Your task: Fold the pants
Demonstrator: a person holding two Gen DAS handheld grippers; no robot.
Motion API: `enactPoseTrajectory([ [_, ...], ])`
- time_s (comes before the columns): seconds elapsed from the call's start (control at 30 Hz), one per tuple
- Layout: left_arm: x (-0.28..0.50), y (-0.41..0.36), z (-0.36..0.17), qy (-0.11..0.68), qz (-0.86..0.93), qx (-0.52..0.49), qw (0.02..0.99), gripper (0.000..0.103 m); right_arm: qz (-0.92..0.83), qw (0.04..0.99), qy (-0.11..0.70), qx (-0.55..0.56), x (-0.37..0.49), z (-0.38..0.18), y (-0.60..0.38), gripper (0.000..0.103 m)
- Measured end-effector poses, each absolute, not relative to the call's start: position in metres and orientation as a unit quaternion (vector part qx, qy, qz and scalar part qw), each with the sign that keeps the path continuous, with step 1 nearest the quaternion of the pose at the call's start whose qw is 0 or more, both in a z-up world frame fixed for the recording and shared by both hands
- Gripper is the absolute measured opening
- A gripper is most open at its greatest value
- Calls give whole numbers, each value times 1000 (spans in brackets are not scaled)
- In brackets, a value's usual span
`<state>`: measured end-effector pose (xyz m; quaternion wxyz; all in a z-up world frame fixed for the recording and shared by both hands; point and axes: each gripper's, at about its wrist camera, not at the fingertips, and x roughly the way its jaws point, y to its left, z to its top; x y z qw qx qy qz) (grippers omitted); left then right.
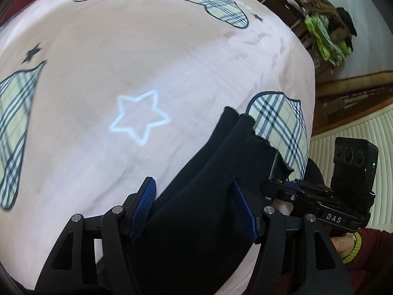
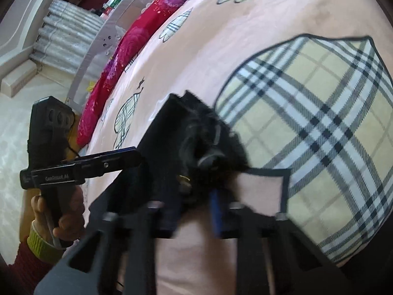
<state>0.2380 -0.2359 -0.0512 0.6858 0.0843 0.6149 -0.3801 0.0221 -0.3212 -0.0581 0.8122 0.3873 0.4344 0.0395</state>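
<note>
Left wrist view: our left gripper (image 1: 194,206) has its blue pads (image 1: 143,207) spread wide, and the dark pants (image 1: 196,209) run up between them without being pinched. Just right of it, the right gripper (image 1: 282,184) meets the frayed fabric edge; we cannot tell whether it grips. The right wrist view is blurred: dark cloth bunches at our fingers (image 2: 216,209), so the jaws' gap stays unclear. Beyond, the pants lie on the pink bedspread (image 1: 147,61) with plaid patches (image 2: 319,135) and a star outline (image 1: 138,116).
</note>
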Motion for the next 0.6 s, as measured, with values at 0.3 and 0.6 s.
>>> enactPoseTrajectory([
  [0.3,246,-284,-68,613,-399,118,671,62,52,817,407,406,8,-57,-337,10],
  [0.6,244,-299,-69,602,-438,109,658,21,69,811,426,395,11,-61,-336,16],
])
